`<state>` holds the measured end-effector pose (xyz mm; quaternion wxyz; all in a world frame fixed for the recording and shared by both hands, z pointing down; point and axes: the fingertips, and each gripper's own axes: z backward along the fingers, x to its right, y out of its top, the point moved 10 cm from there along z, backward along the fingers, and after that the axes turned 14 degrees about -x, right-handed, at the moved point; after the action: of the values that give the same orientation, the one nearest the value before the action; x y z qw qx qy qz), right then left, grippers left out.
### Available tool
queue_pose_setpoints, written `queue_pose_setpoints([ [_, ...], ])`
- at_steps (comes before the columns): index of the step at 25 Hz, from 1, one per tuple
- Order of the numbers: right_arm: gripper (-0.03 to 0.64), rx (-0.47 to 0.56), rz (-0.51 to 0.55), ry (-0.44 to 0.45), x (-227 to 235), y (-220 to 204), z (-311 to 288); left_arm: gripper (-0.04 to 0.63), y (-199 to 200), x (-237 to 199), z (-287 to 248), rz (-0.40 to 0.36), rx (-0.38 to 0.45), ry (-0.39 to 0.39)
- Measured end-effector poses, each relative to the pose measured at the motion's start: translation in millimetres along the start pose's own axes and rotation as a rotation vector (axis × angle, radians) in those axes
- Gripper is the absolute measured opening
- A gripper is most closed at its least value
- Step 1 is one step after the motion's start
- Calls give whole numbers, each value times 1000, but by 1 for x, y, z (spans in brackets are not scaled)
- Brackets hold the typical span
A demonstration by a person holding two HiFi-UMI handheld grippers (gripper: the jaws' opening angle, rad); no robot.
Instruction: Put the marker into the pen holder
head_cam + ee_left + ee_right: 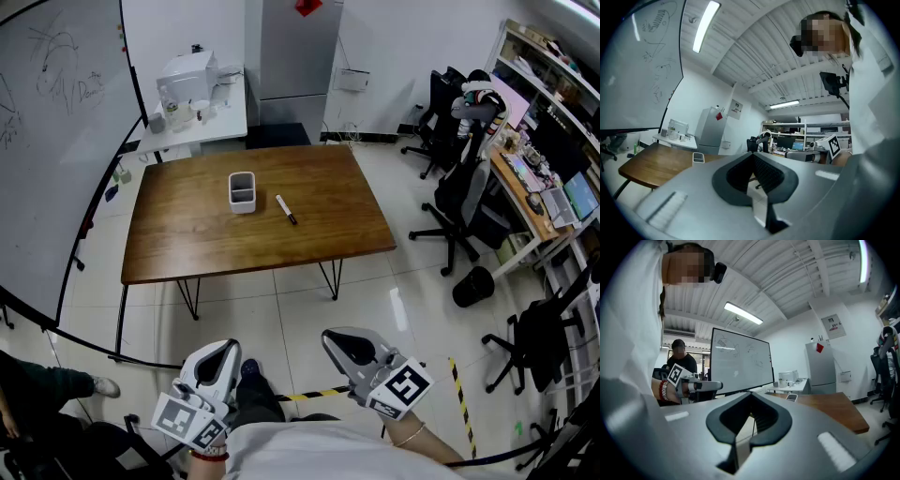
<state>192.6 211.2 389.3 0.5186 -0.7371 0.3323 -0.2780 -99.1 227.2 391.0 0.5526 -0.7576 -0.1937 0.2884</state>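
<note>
While marker [286, 209] lies near pen holder [242, 192], table [187, 246] edges lie distant.

Marker [286, 209], slim white body, dark near end, lying flat and slanted on wooden table [187, 239], just right of holder; holder [242, 192], pale rectangular tub, upright, open-topped, near table's middle, not touching marker

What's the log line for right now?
marker: on table beside pen holder | left gripper: shut, empty | right gripper: shut, empty | task: not started
</note>
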Motion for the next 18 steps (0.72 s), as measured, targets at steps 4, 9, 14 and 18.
queue_pose_setpoints([
  [4, 6, 2, -6, -11, 12, 21, -41, 0, 23, -46, -15, -5, -6, -32],
  [9, 6, 4, -18, -10, 23, 53, -98, 0, 59, -105, -38, -21, -3, -89],
  [14, 6, -4, -1, -18, 36, 64, -153, 0, 70, -159, -57, -41, -26, -124],
  [18, 6, 12, -18, -42, 45, 63, -194, 0, 68, -199, -65, -55, -47, -129],
])
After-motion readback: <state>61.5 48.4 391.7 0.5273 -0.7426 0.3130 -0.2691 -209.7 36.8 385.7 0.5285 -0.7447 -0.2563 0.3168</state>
